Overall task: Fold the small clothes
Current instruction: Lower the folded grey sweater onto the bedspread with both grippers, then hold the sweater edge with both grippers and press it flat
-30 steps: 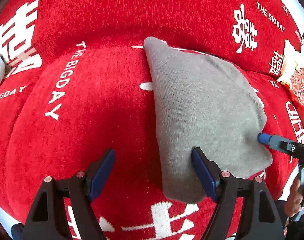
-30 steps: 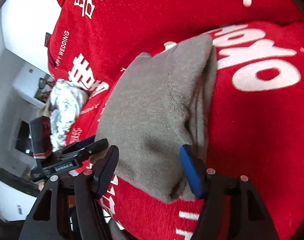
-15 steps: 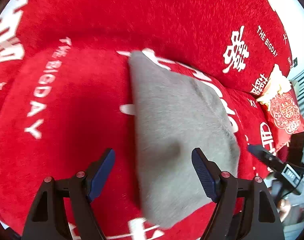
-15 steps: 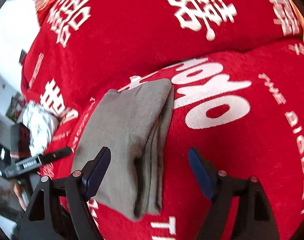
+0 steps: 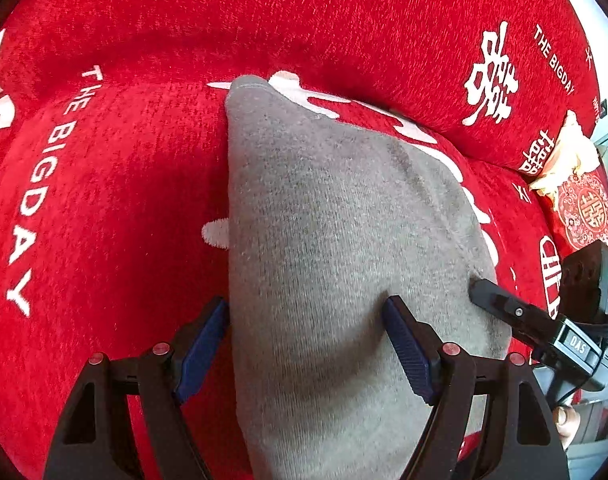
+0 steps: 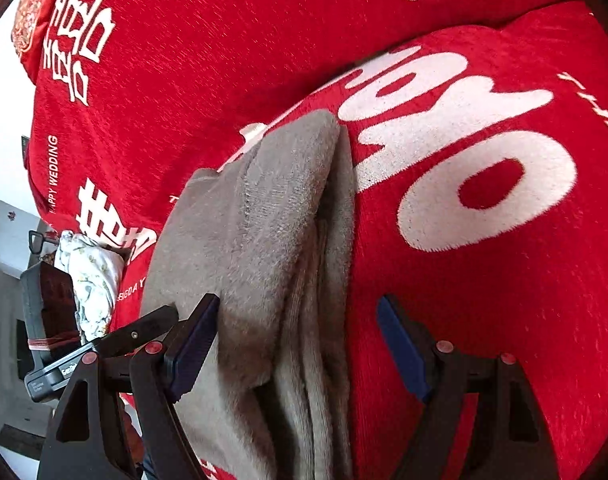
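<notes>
Two tools are seen poised over one grey knit garment (image 5: 335,248) that lies already folded on the red sofa seat (image 5: 104,208), its long axis running from the near edge towards the backrest. In the left wrist view the left tool (image 5: 305,346) is spread wide, its blue pads straddling the near left part of the garment with nothing pinched between them; the left pad sits at the garment's left edge and the right pad rests over the cloth. In the right wrist view the right tool (image 6: 298,354) is likewise released, and the stacked layers of the fold (image 6: 315,320) are shown between its pads along the garment's right side. Each tool is visible at the edge of the other's view, so the two are judged to be near each other at the garment's near end.

The step in hand is judged to be late: the folding appears done, and either a final fold or a tidy-up of the bundle is being set up. For the next move, all the layers on the right side would need to be caught together, since a shallow pinch could lift only the top layer and let the stack slide apart. A printed white cloth bundle (image 6: 92,276) is seen at the far left of the sofa, well apart.
</notes>
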{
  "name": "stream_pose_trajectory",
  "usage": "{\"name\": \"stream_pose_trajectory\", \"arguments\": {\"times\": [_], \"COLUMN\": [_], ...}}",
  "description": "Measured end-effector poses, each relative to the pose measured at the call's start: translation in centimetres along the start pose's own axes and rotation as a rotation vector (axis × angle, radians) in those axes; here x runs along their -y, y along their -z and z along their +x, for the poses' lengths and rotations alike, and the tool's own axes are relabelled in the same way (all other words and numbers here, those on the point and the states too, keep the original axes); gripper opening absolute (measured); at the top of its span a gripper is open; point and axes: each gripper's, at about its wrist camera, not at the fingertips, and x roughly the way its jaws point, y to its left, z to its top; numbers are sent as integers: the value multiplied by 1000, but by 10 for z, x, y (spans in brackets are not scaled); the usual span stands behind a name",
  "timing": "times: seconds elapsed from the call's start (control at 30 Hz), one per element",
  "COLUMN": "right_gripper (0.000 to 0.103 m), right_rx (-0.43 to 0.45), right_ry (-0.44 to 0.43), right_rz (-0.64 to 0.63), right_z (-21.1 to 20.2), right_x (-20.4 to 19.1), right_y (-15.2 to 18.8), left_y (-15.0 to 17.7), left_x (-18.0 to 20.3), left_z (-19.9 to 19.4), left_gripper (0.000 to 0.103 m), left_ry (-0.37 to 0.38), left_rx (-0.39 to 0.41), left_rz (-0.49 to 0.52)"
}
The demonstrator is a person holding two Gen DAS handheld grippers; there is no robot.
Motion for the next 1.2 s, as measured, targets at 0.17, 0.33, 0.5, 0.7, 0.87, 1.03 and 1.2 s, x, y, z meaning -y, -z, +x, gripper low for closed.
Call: {"name": "stream_pose_trajectory", "arguments": {"times": [0.17, 0.33, 0.5, 0.7, 0.87, 1.03, 1.2], "right_gripper": [83, 83, 81, 79, 55, 47, 45], "right_rx": [1, -12, -14, -10, -27, 7, 35], "right_ry": [2, 15, 44, 49, 81, 163, 236], "right_rz": [-27, -90, -115, -108, -127, -192, -250], "right_z": [8, 21, 25, 23, 25, 19, 12], "right_x": [-6, -21, -27, -25, -36, -58, -79], "right_y": [-4, -3, -3, -3, -2, 1, 4], "left_y": [-5, -8, -10, -8, -6, -5, -2], "left_x": [-3, -5, -7, -17, -6, 2, 9], "left_z": [9, 15, 19, 24, 20, 9, 1], "left_gripper": [80, 80, 80, 80, 66, 52, 49], "left_ry": [35, 66, 92, 169, 116, 78, 39], "left_rx": [-9, -14, -21, -23, 6, 37, 54], "left_rz": [-2, -1, 2, -21, 32, 78, 103]}}
